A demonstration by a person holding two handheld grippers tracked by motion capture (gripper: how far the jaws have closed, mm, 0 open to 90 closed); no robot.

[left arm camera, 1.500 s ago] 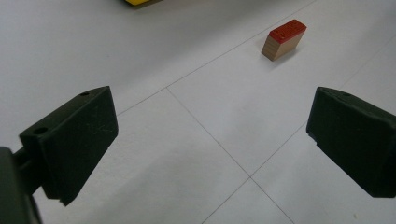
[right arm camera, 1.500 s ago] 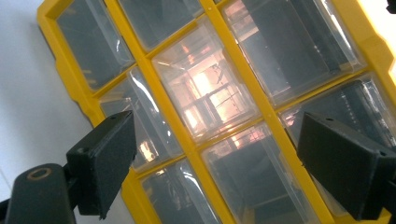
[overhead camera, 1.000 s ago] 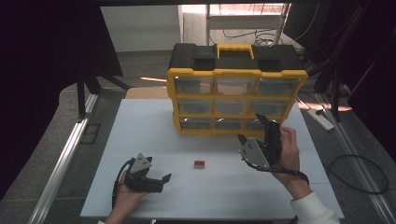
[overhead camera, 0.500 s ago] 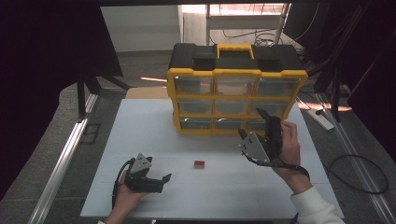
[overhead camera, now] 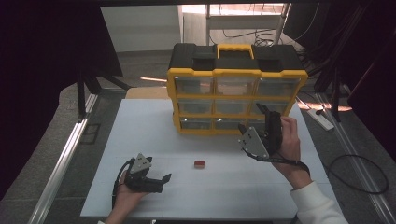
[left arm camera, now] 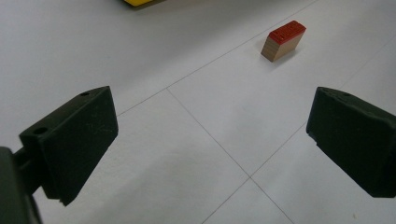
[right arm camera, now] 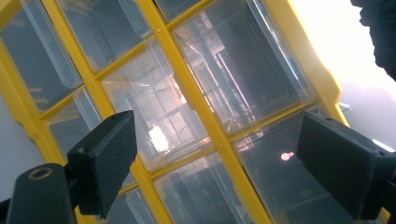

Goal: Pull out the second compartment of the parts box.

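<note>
- High view: right gripper (overhead camera: 251, 120) raised at the lower right drawers of the yellow drawer cabinet (overhead camera: 236, 100), jaws spread wide, nothing between them.
- Right gripper view: clear drawer fronts and yellow frame close ahead between the wide jaws.
- Left gripper (overhead camera: 161, 179) low on the white desk (overhead camera: 140, 126), jaws wide apart, empty.
- Small red-topped block (overhead camera: 199, 164) lying on the desk, apart from both grippers, ahead of the left one.
</note>
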